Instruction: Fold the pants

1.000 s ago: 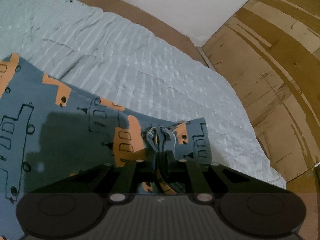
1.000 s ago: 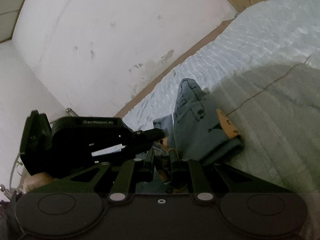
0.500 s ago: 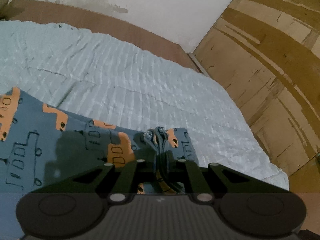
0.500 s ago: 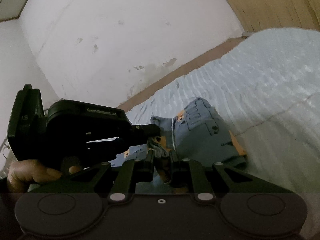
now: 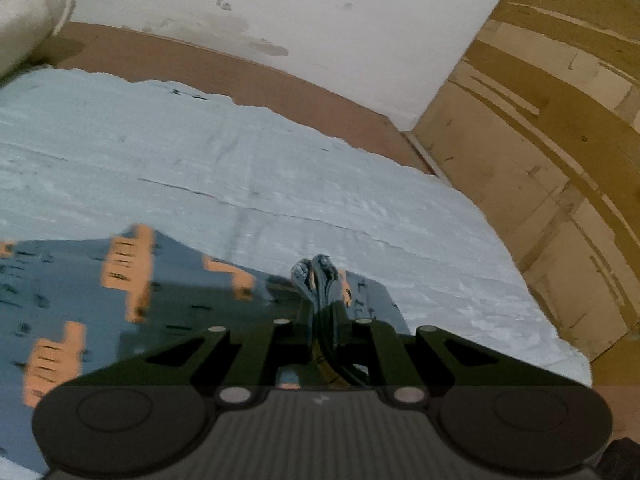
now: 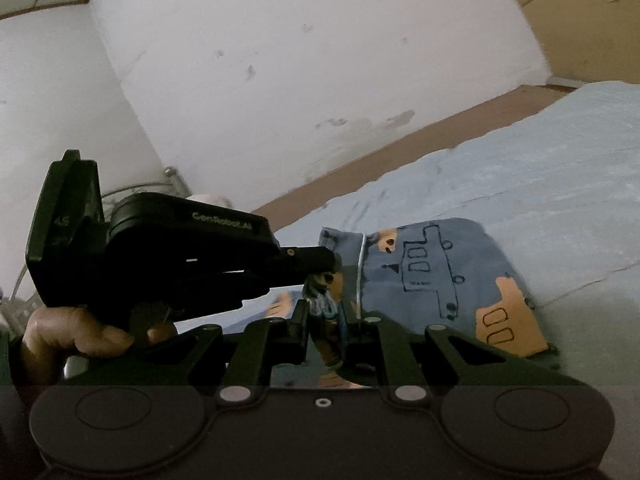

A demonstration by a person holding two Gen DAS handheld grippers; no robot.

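Note:
The pants (image 5: 168, 304) are grey-blue with orange vehicle prints and lie on a pale blue bedspread (image 5: 280, 184). My left gripper (image 5: 322, 312) is shut on a bunched edge of the fabric, which pokes up between its fingers. In the right wrist view the pants (image 6: 432, 276) spread to the right over the bedspread (image 6: 540, 184), and my right gripper (image 6: 326, 320) is shut on another bunch of the same edge. The left gripper (image 6: 320, 260), held by a hand (image 6: 68, 332), comes in from the left, its tip just above my right fingers.
A brown bed frame (image 5: 248, 76) runs along a stained white wall (image 5: 280, 4). A wooden panel wall (image 5: 560, 168) rises close on the right of the bed. A white roll (image 5: 28, 20) lies at the far left corner. Wire rack parts (image 6: 160, 184) stand by the wall.
Both grippers have risen and drawn the held edge of the pants up and along the bed. The views now look higher, with more wall in sight. Both grips have stayed the same.

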